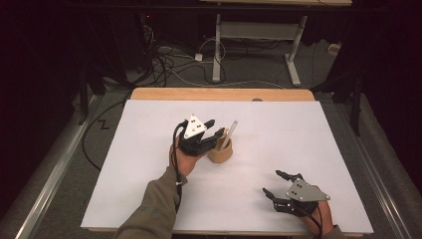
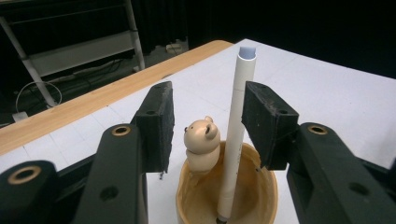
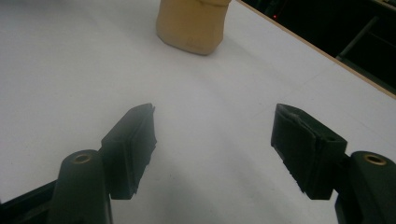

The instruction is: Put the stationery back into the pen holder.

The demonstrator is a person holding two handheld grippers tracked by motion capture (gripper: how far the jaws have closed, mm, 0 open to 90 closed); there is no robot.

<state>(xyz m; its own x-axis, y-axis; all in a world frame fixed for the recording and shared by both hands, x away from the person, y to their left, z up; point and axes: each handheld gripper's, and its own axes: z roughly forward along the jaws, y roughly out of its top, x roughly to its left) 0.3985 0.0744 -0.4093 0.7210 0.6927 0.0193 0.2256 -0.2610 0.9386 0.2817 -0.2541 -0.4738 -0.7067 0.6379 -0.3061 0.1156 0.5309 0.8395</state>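
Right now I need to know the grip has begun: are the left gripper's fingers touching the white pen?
Apart. The left gripper view shows table between each of the fingers and the white pen, which stands in the tan cup.

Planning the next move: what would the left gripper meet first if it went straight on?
Probably the white pen standing in the tan cup; the open left gripper has it between its jaws, close beside the bear figure.

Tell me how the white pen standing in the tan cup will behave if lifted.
The slim white pen looks stiff and light. Its smooth round barrel may slip between pads, and would likely roll if laid down. Leaning in the tan cup beside the bear figure, it should lift freely.
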